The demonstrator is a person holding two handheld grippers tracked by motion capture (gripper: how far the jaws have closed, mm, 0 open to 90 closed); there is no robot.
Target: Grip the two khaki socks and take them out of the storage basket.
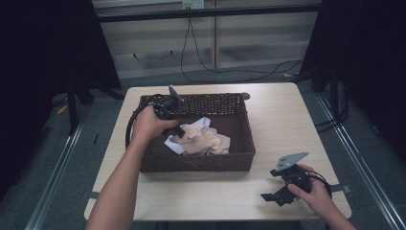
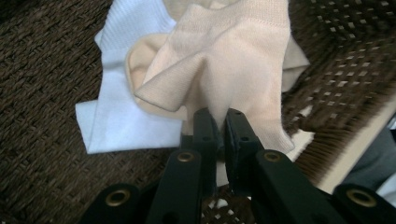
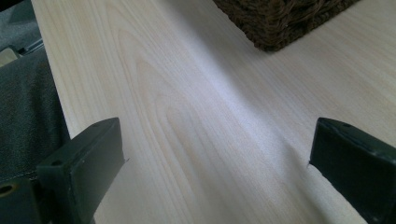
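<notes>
Left gripper [image 2: 217,122] jaws pinching peach sock [image 2: 233,60] fold, inside wicker basket [image 1: 239,158]; white sock [image 2: 121,107] beneath, left of jaws. Right gripper [image 3: 217,154] jaws spread wide over bare table [image 3: 187,116]; basket corner ahead.

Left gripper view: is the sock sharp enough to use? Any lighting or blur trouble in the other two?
Left gripper view: peach sock evenly lit, knit ribs legible, slightly soft near the left tongs. Right gripper view: table grain crisp, a pale glare band runs across it, right tongs blurred at the edges. High view: dim, dark surroundings, basket weave lacks detail.
</notes>
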